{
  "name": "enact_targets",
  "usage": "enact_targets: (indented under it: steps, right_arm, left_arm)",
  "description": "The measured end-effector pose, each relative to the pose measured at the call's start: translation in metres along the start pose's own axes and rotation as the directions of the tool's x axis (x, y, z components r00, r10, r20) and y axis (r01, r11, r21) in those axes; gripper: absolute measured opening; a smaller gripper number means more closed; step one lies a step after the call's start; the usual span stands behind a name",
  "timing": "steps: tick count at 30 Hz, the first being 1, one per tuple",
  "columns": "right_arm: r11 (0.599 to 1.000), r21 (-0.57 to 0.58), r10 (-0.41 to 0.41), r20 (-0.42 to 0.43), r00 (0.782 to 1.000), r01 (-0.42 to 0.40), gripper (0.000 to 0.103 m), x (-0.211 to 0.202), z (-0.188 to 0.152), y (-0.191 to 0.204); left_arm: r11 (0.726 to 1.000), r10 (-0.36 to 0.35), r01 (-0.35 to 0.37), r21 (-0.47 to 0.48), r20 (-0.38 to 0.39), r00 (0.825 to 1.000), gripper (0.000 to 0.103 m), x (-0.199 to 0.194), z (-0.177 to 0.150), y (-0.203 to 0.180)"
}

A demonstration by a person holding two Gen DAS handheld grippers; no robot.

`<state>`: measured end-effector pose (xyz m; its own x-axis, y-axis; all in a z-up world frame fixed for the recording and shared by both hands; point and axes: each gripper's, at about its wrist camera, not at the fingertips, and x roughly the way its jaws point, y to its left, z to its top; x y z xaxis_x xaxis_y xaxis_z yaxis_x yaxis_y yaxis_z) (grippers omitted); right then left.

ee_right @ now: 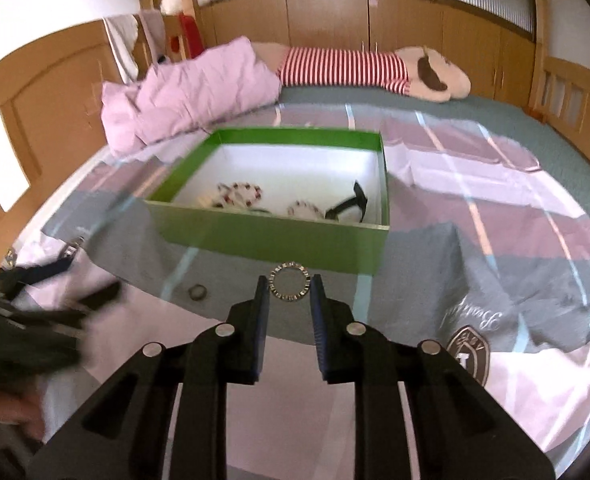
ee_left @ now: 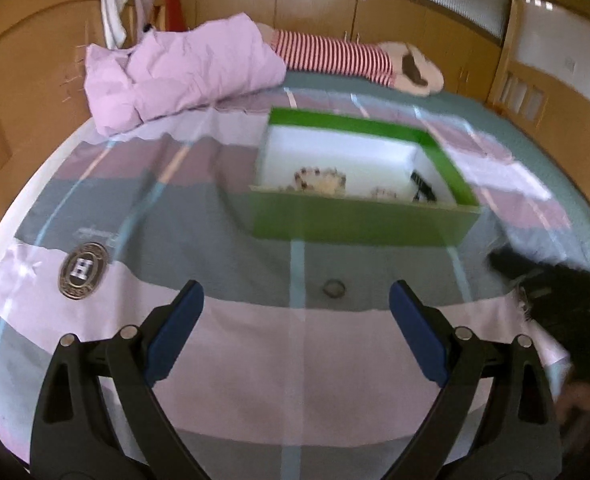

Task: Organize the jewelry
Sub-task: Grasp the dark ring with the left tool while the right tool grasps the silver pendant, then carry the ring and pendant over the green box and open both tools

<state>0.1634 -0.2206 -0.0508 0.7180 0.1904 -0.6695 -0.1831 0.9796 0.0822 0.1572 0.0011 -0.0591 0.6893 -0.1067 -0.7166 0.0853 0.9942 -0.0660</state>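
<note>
A green box with a white inside stands on the bed and holds beaded bracelets and a black piece. My right gripper is shut on a silver ring-shaped bracelet, held just in front of the box's near wall. A small dark ring lies on the bedspread. My left gripper is open and empty, with the small ring just ahead between its fingers. It shows blurred at the left of the right wrist view.
A striped pink and grey bedspread covers the bed. A pink folded quilt and a plush toy in a red striped shirt lie at the far side. Wooden panels surround the bed. The right gripper shows blurred at the right of the left wrist view.
</note>
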Motion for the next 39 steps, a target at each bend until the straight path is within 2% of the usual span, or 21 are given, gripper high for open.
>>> enact_targets:
  steps: [4, 7, 9, 13, 16, 20, 25, 27, 35, 39]
  right_arm:
    - [1.0, 0.001, 0.019, 0.027, 0.999, -0.019, 0.021, -0.012, 0.007, -0.005]
    - [1.0, 0.005, 0.016, 0.038, 0.999, -0.016, 0.021, -0.014, 0.011, -0.012]
    - [1.0, 0.021, 0.015, 0.035, 0.999, -0.016, 0.021, -0.013, 0.011, -0.017]
    - [0.999, 0.046, 0.019, 0.023, 1.0, -0.02, 0.021, -0.009, 0.012, -0.026]
    - [0.999, 0.047, 0.025, 0.024, 0.999, -0.026, 0.021, -0.009, 0.013, -0.028]
    - [0.998, 0.045, 0.036, 0.028, 0.999, -0.037, 0.021, -0.009, 0.014, -0.028]
    - [0.998, 0.037, 0.044, 0.026, 0.999, -0.045, 0.021, -0.009, 0.014, -0.026]
    - [0.998, 0.037, 0.043, 0.022, 0.999, -0.044, 0.021, -0.009, 0.014, -0.025]
    - [0.999, 0.032, 0.037, 0.031, 0.999, -0.038, 0.021, -0.011, 0.014, -0.024]
    - [0.999, 0.028, 0.042, 0.046, 0.998, -0.043, 0.021, -0.016, 0.015, -0.021]
  left_arm:
    - [0.999, -0.015, 0.016, 0.052, -0.031, 0.999, 0.086, 0.03, -0.01, -0.019]
    - [0.998, -0.037, 0.041, 0.056, -0.065, 0.997, 0.076, 0.052, -0.014, -0.027]
    - [0.997, -0.049, 0.053, 0.051, -0.081, 0.995, 0.074, 0.067, -0.016, -0.031]
    - [0.999, -0.022, 0.028, 0.04, -0.135, 0.991, 0.068, 0.099, -0.023, -0.034]
    - [0.998, -0.006, 0.013, 0.059, -0.117, 0.993, 0.066, 0.102, -0.022, -0.037]
    - [1.0, -0.006, 0.009, 0.027, -0.11, 0.994, 0.045, 0.104, -0.02, -0.03]
    - [1.0, -0.002, 0.005, 0.031, -0.103, 0.995, 0.032, 0.105, -0.018, -0.027]
    - [0.999, -0.007, 0.01, 0.034, -0.103, 0.995, 0.021, 0.104, -0.017, -0.026]
    - [0.999, -0.029, 0.031, 0.018, -0.088, 0.996, 0.021, 0.097, -0.018, -0.019]
    - [0.999, -0.041, 0.041, 0.005, -0.055, 0.998, 0.021, 0.079, -0.012, -0.014]
